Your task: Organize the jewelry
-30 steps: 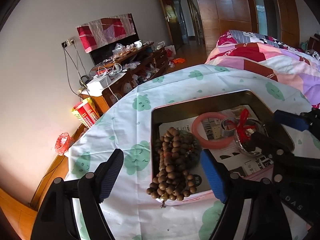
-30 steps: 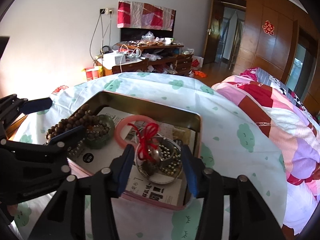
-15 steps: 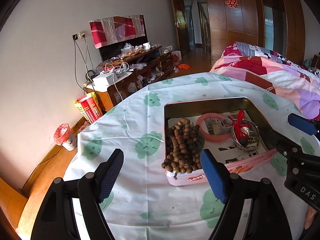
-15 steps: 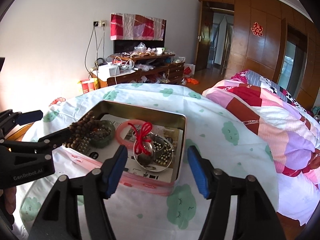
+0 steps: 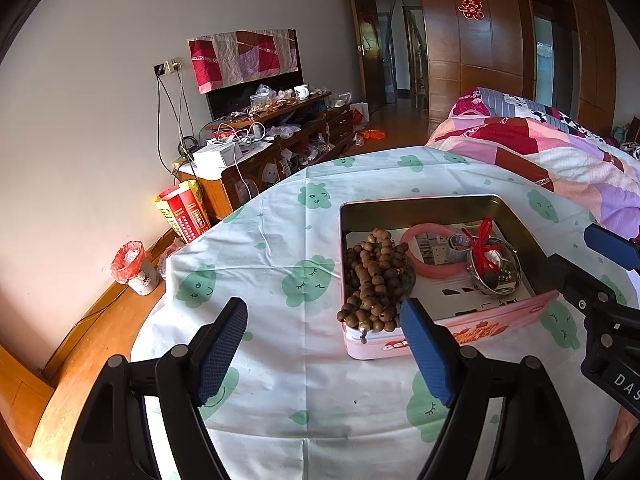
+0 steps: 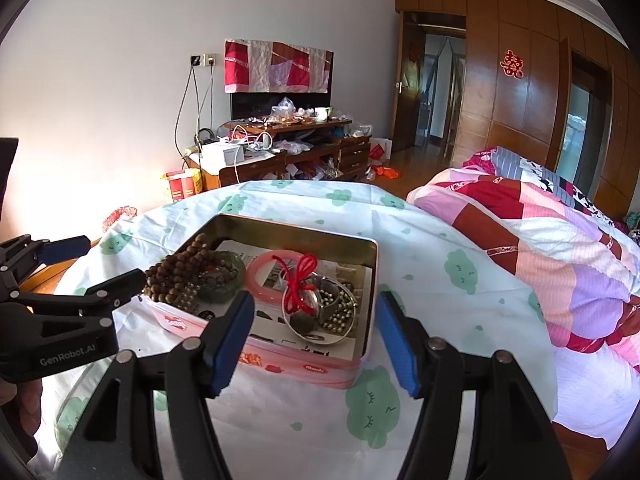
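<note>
Blue-padded left gripper (image 5: 323, 354) is spread wide, nothing between the pads, hovering above the cloud-print white tablecloth (image 5: 280, 248) just short of the near-left corner of the pink rectangular tin box (image 5: 448, 330). Its right pad overlaps the tin's near wall in the left wrist view; can't tell if it touches.

Right gripper (image 6: 316, 338) has blue pads too, also wide open and empty, held over the tin's near edge.

Tin sits open on the tablecloth, printed paper lining the bottom. Contents:
- brown wooden bead strand (image 5: 372, 276), piled at the left end, a few beads spilling over the near-left rim
- dark green round bangle (image 6: 224, 276) under and beside the beads
- pink round bangle (image 5: 434, 250), mid-tin, lying flat on the paper
- silver metal bangle with a red string bow (image 6: 316, 304), just right of the pink one and overlapping it, with small metallic beads inside its ring

Patchwork pink-and-red quilt (image 6: 540, 240) on the bed right of the table. Cluttered wooden TV cabinet (image 6: 280, 148) against the far wall.
</note>
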The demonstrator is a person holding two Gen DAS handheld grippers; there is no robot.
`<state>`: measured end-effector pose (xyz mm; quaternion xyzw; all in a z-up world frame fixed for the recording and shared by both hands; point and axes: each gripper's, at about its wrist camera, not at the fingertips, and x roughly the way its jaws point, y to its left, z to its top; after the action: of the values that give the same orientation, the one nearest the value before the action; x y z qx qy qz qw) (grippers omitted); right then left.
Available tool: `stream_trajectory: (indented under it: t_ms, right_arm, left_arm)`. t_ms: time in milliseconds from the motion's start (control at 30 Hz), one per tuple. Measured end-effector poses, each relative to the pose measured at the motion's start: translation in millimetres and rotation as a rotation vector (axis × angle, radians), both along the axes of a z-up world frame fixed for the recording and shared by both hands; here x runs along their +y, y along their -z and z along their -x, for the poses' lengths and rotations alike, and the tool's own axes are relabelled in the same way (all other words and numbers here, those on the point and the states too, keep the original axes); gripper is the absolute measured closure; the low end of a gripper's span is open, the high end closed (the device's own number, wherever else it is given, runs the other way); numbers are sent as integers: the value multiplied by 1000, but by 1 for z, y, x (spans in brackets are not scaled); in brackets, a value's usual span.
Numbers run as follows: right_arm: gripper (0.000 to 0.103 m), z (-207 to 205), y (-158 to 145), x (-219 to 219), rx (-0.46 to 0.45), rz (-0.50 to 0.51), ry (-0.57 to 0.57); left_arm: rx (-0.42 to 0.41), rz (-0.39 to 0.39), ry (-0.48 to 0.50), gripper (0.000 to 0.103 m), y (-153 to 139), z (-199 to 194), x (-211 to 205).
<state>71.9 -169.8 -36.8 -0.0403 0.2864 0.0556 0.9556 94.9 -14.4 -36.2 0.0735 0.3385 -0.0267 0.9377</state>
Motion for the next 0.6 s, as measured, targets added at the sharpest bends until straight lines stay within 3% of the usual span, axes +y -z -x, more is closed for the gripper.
stream_trajectory:
  t_ms: [600]
  right_arm:
    - [35, 5, -2, 2, -7, -23, -12]
  left_arm:
    - [7, -5, -11, 24, -3, 6, 3]
